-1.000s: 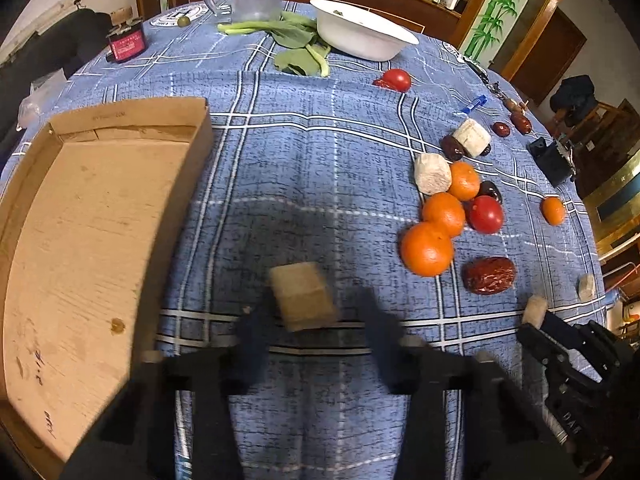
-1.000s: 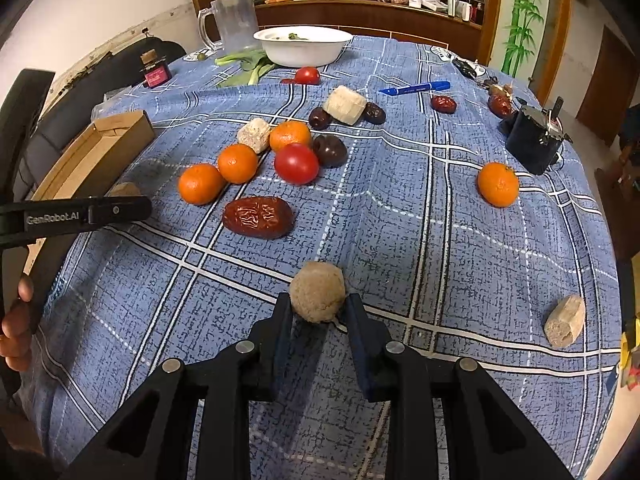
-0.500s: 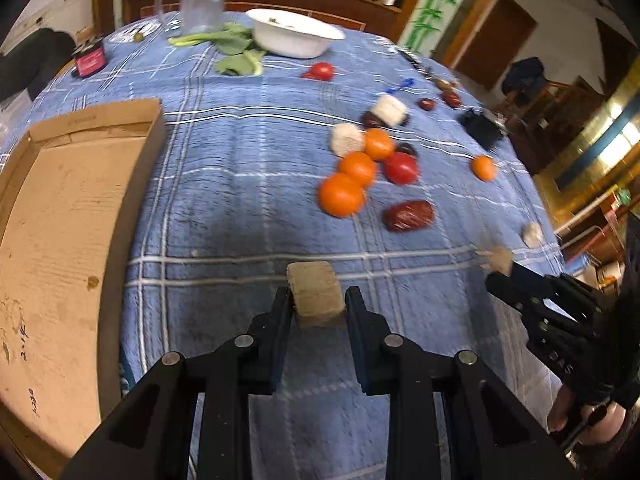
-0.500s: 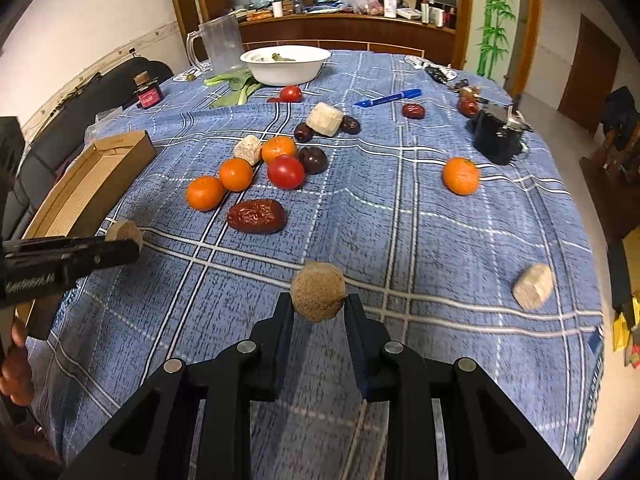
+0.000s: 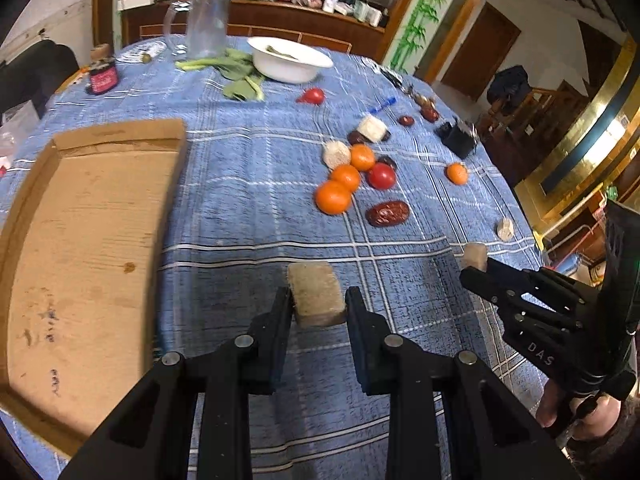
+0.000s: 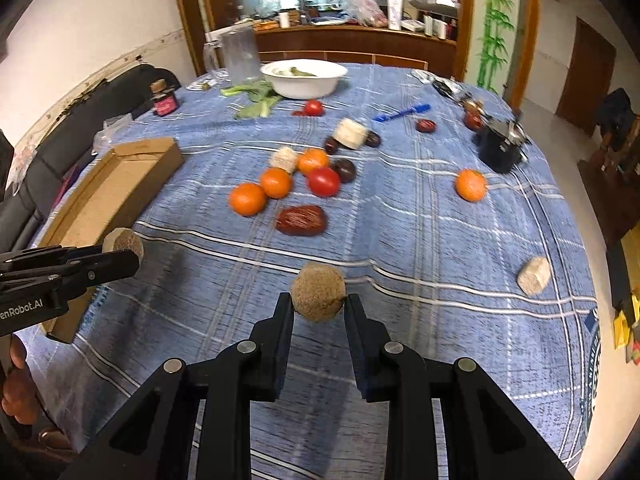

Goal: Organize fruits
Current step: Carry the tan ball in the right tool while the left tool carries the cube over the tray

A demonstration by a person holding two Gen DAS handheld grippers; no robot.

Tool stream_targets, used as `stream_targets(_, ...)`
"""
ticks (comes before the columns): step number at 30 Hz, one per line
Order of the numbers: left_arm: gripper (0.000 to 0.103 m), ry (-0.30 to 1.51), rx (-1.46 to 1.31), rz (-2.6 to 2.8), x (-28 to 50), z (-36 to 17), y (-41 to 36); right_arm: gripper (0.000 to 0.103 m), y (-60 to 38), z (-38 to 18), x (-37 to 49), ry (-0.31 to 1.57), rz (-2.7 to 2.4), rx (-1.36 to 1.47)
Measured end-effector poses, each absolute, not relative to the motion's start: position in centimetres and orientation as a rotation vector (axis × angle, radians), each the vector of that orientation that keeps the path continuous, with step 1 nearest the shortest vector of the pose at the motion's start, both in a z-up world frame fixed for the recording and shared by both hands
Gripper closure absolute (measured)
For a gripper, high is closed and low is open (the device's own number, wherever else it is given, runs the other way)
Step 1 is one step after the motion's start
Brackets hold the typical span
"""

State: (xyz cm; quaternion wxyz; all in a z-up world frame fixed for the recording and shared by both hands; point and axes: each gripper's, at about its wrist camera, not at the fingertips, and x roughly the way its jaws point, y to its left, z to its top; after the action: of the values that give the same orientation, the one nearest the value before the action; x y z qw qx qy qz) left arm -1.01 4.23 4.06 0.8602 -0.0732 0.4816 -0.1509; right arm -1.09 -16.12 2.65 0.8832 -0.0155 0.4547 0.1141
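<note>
The left gripper (image 5: 318,300) is clamped on a tan block (image 5: 316,294), with the cardboard tray (image 5: 80,240) to its left. The right gripper (image 6: 318,306) pinches a round brown lump (image 6: 318,291). Only the right wrist view shows the lump's rounded shape; ahead of both lie oranges (image 6: 247,199) and a red date (image 6: 302,220).

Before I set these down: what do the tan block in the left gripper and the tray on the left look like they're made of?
The tan block looks like coarse, matte pressed fibre or grain: a speckled, crumbly face with softened corners. Whether it is foam or food I cannot tell. The tray looks like plain brown corrugated cardboard: dull, unprinted, with thin folded walls and small stains on its floor.
</note>
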Motion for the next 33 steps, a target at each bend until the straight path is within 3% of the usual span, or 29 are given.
stream_targets(14, 0.077, 0.941, -0.254, -0.129, -4.2, 5.9, 14.5, 0.075, -5.6, 5.3, -0.9, 0.880, 0.448, -0.119)
stream_targets(27, 0.077, 0.945, -0.334, 0.078, -6.6, 4.1, 23.8, 0.074, 4.0, 5.8, -0.8, 0.850, 0.637, -0.217)
stream_targets(33, 0.077, 0.943, -0.351, 0.095, -7.3, 3.9, 25.1, 0.074, 3.3, 4.3, 0.0, 0.893, 0.628, -0.212)
